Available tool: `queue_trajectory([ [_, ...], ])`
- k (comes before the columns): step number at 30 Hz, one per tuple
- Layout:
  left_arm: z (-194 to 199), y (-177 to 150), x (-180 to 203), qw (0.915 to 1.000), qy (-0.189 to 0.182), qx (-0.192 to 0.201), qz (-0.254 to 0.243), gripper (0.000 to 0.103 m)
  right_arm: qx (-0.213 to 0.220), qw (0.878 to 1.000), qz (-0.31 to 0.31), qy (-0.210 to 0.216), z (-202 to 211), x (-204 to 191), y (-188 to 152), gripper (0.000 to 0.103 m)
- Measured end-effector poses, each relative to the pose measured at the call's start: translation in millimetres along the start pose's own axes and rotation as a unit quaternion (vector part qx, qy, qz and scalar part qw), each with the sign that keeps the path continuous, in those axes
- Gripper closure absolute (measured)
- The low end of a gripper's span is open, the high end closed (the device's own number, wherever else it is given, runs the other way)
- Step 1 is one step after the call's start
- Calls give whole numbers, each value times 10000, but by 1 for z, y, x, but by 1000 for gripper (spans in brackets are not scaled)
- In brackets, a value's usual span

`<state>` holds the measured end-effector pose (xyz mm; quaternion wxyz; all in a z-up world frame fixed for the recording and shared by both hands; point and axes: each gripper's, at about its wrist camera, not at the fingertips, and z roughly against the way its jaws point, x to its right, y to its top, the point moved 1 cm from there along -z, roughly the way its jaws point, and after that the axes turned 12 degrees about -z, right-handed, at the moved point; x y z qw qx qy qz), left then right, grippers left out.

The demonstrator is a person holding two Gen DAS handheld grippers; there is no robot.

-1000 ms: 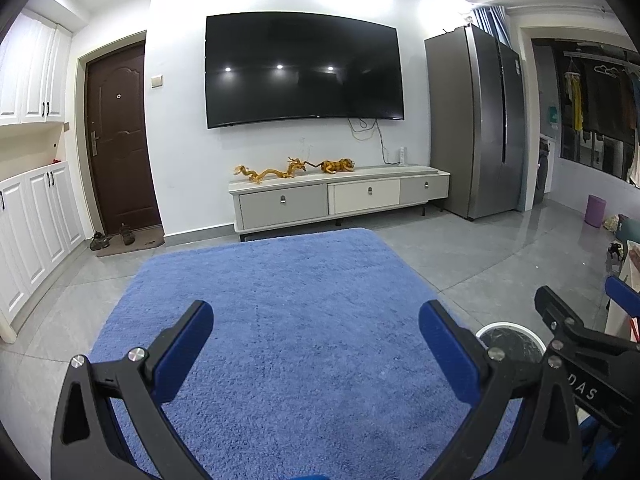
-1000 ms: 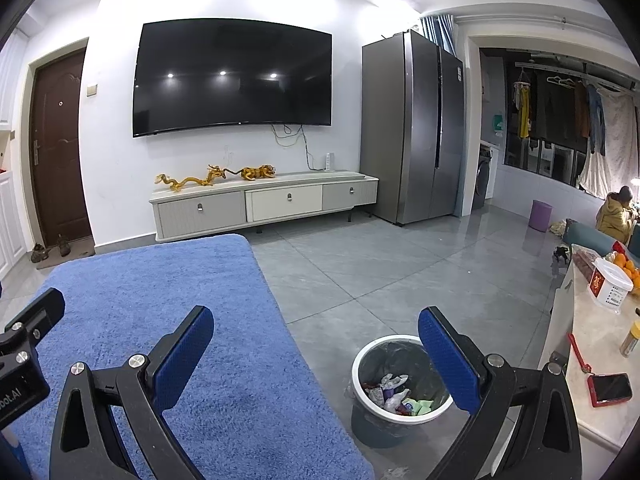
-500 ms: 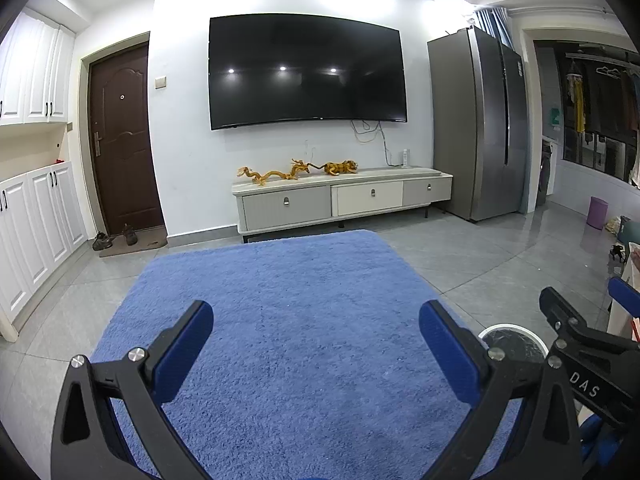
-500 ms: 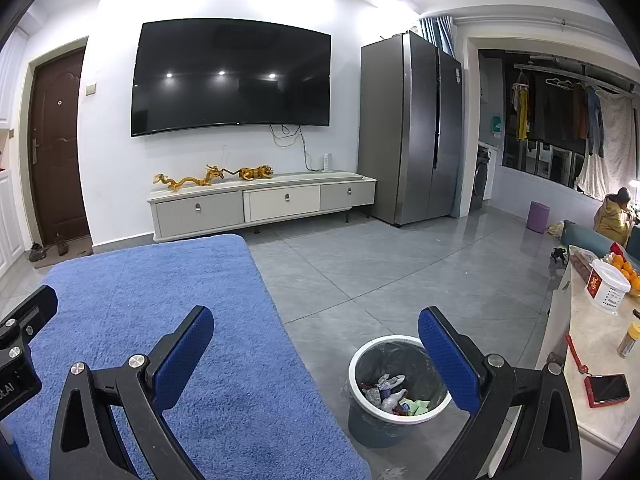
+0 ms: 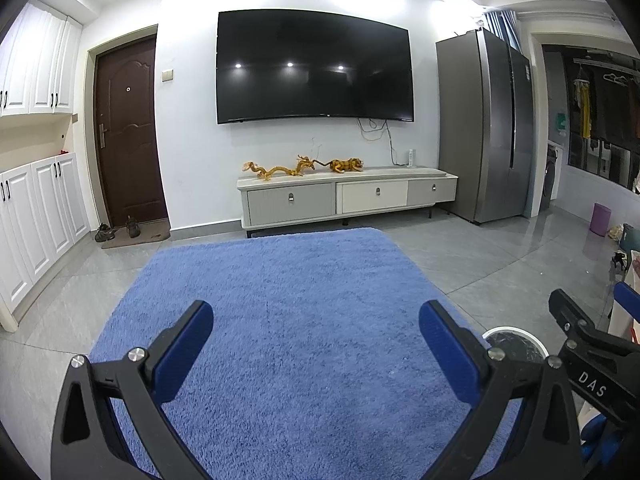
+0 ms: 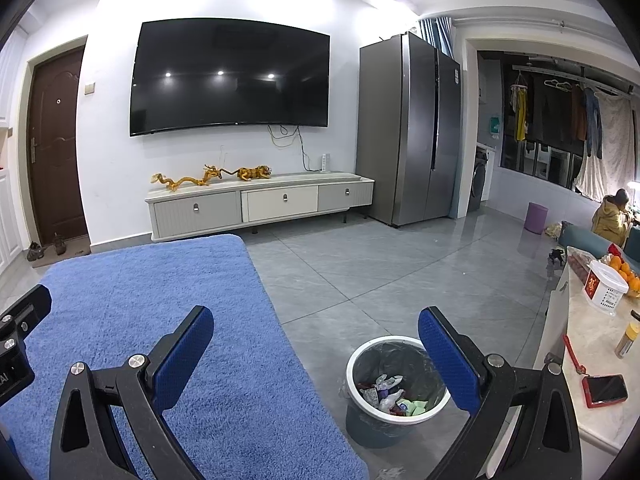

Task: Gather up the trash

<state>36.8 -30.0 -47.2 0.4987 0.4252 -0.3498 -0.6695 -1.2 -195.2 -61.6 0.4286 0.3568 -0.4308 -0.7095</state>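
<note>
On the grey tile floor to your right, just past the edge of the blue rug (image 6: 132,320), stands a round trash bin (image 6: 394,420) with a white rim and a dark liner. Inside it lies a small heap of trash (image 6: 390,396): crumpled white and clear wrappers, something green, a bit of red. The bin is only partly full. From your left wrist camera you see just a sliver of the same bin (image 5: 516,344), tucked behind the right-hand finger of that tool. Near the far right wall sits a small purple bin (image 6: 536,218); you cannot tell what it holds. On the pale counter (image 6: 592,360) at your right edge rest a white lidded tub (image 6: 606,288) with a red label, oranges (image 6: 624,270) behind it, a small bottle (image 6: 627,340) and a red phone (image 6: 605,390) lying flat. Your left gripper (image 5: 316,356) hovers above the rug with its blue-padded fingers (image 5: 184,350) spread wide, nothing between them and nothing touching them. Your right gripper (image 6: 316,356) is spread just as wide and is equally empty; its right finger overlaps the bin's rim in the view, but you cannot tell how high above the bin it is. Ahead, a dark wall-mounted television (image 6: 230,76) hangs over a low cabinet (image 6: 260,204), with a steel refrigerator (image 6: 408,128) to the right.
</note>
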Motion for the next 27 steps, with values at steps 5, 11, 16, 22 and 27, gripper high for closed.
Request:
queue_trajectory([
  [5,1,-1,2,10000,-10,4,-25,0,2,10000,-38,-25,0,2,0,0],
  [11,3,-2,4,10000,-42,20,-71,0,1,10000,-67,-46,2,4,-1,0],
  [16,2,-2,0,10000,-69,-6,-18,0,0,10000,-71,-48,1,4,-1,0],
  [22,2,-3,-3,9999,-103,-19,14,0,6,10000,-77,-60,2,6,-2,0],
  [27,3,-3,-3,9999,-129,-38,14,0,18,9999,-113,-77,3,9,-4,0],
])
